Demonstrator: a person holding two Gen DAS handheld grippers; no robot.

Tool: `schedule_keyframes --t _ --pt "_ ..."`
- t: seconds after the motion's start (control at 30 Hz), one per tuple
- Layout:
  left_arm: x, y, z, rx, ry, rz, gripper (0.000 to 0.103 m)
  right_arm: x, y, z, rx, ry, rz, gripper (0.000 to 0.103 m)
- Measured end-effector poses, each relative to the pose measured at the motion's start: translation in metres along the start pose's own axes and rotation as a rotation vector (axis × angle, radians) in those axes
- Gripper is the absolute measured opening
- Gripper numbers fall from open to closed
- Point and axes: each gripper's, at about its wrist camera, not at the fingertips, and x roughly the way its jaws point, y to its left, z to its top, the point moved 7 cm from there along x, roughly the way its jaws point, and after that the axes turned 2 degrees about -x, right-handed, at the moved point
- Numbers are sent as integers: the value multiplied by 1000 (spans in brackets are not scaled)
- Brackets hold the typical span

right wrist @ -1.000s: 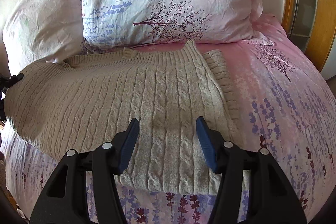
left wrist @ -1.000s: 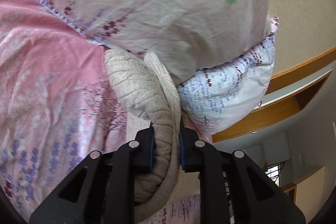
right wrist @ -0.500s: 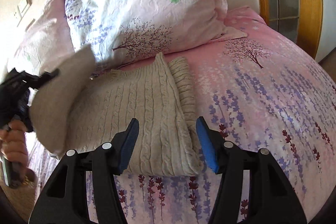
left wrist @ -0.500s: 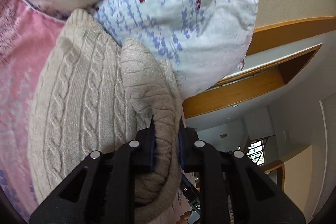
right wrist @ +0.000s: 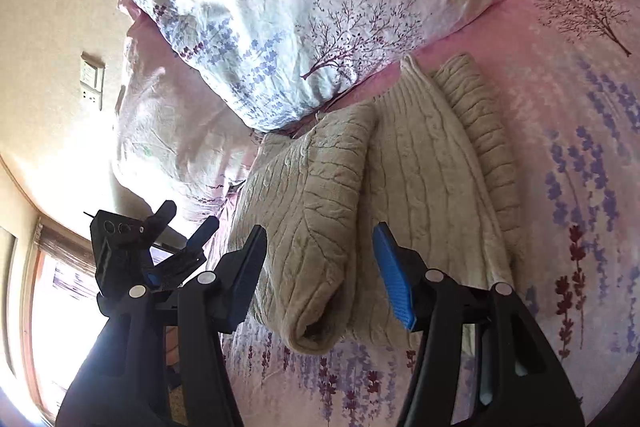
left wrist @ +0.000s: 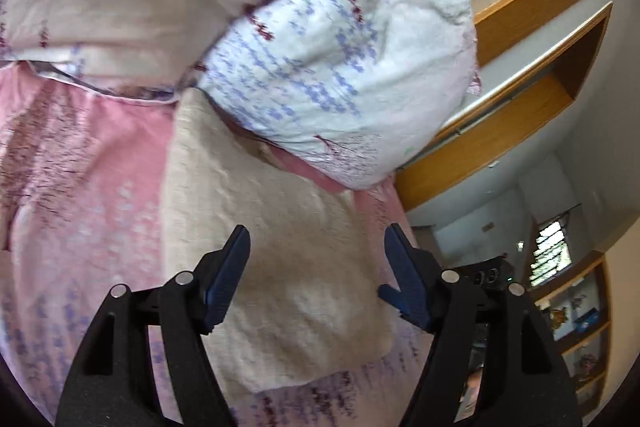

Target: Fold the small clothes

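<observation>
Since the earlier frames, the left gripper (left wrist: pixel 316 267) has let go of the sweater (right wrist: pixel 360 207) edge it was clamping; its jaws now stand spread with nothing between them, and the flap it carried lies folded over the body of the garment. Both views have also rotated. The right gripper (right wrist: pixel 320 275) hovers above the near end of the fold, jaws spread and empty.

Recommended procedure for the step in hand, judged from this layout: confirm the folded flap sits square on the layer beneath, then take the near end with both grippers and bring it toward the pillow (right wrist: pixel 320 7) end. Grip through all layers, because thick knit tends to slide and spring back.

Garment condition: beige cable knit, lying on the pink floral bed (right wrist: pixel 580 107), its far end just beside the pillow. One flap overlaps from the left, and a ribbed sleeve (right wrist: pixel 480 131) lies along the right edge.
</observation>
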Motion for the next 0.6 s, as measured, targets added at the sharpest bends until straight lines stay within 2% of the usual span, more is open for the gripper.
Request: schedule_keyframes --t 0.1,0.17,0.23,0.27,0.37,0.53,0.6 --pt "-5 35 -2 -25 12 93 69 19 -4 -3 16 59 -45 56" --pt "-6 54 -5 -52 33 127 69 30 -8 -8 38 93 -64 53" --pt "-3 66 -11 -67 66 146 69 36 -6 -13 49 118 -42 49" --pt "0 70 -14 -69 85 153 69 39 -2 -17 50 142 -16 43" --pt "7 72 -23 -66 118 139 69 43 5 -21 42 170 7 41" --pt "13 68 -29 -63 144 115 69 52 -4 -3 119 119 55 39" --pt "14 67 -30 -69 146 111 70 57 -8 4 120 92 44 23"
